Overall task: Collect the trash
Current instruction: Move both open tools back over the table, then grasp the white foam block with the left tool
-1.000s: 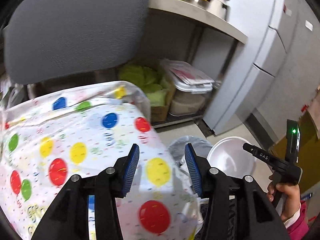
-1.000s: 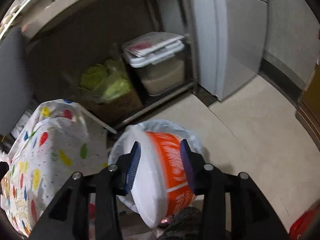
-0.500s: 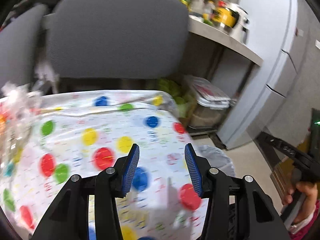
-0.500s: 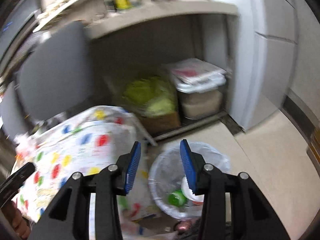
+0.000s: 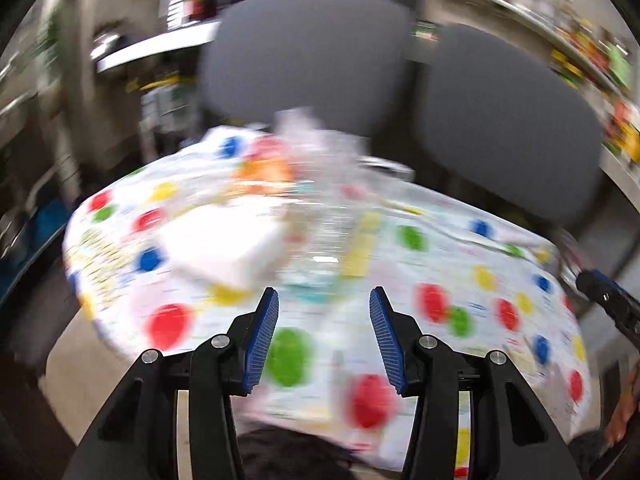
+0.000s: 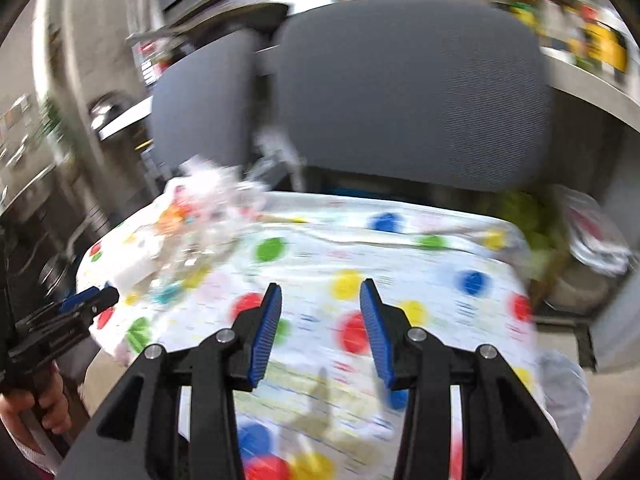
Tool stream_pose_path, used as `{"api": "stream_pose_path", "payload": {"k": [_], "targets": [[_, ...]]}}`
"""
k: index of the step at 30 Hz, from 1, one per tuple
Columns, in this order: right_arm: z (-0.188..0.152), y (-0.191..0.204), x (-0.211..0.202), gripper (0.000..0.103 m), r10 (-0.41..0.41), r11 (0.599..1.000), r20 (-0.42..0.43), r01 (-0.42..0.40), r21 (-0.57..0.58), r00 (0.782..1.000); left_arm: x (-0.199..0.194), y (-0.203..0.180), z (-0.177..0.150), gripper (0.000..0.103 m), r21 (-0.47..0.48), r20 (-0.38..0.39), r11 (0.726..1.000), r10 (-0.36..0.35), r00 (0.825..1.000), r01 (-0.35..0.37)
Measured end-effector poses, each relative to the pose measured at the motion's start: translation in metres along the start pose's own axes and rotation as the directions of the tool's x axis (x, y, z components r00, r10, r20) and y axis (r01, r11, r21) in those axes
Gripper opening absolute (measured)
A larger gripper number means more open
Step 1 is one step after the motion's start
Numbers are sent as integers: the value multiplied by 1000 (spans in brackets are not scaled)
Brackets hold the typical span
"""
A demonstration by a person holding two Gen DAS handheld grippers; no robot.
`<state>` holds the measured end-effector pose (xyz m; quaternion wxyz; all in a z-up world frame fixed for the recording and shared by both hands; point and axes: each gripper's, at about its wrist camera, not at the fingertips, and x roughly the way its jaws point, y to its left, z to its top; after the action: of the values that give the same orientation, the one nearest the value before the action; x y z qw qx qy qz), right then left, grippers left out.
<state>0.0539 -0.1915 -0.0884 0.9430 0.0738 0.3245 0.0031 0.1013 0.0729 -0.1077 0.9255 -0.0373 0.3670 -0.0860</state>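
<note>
Plainly the spotted tablecloth (image 5: 460,280) fills both views, with grey chair backs (image 6: 412,92) beyond the fingers. Trash remains ahead of the left gripper (image 5: 324,332): a white foam box (image 5: 224,248) ahead-left of its spread, empty fingers, and crumpled clear plastic (image 5: 316,148) farther on. The right gripper (image 6: 320,330) is likewise spread and empty, with a bin liner (image 6: 564,396) low to its right. So collecting looks unfinished. Motion blur hides what the smaller wrappers are.
</note>
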Motion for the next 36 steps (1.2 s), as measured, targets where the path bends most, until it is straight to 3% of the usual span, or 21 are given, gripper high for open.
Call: {"api": "stream_pose_path", "payload": {"k": [4, 8, 12, 20, 22, 23, 32, 36], "targets": [[7, 41, 33, 41, 42, 996, -32, -45, -76, 999, 7, 45, 2, 49, -89, -10, 995, 50, 999, -50], [8, 65, 51, 41, 68, 991, -57, -74, -110, 996, 14, 75, 5, 52, -191, -20, 981, 21, 1000, -24], [11, 79, 66, 41, 69, 989, -69, -78, -129, 995, 26, 81, 18, 57, -234, -3, 972, -25, 1000, 24], [8, 88, 84, 41, 69, 986, -98, -83, -145, 993, 65, 80, 21, 57, -310, -70, 942, -156, 985, 127], [7, 89, 85, 41, 69, 986, -102, -83, -146, 992, 70, 77, 19, 56, -314, -76, 938, -182, 980, 150], [7, 89, 85, 41, 68, 986, -103, -83, -145, 992, 70, 76, 18, 45, -312, -74, 936, -196, 978, 164], [3, 94, 82, 41, 92, 983, -97, -106, -153, 991, 14, 66, 13, 37, -178, 78, 976, -110, 991, 123], [5, 109, 90, 41, 136, 976, -101, -151, -159, 986, -6, 74, 10, 37, -151, 107, 988, -27, 994, 43]]}}
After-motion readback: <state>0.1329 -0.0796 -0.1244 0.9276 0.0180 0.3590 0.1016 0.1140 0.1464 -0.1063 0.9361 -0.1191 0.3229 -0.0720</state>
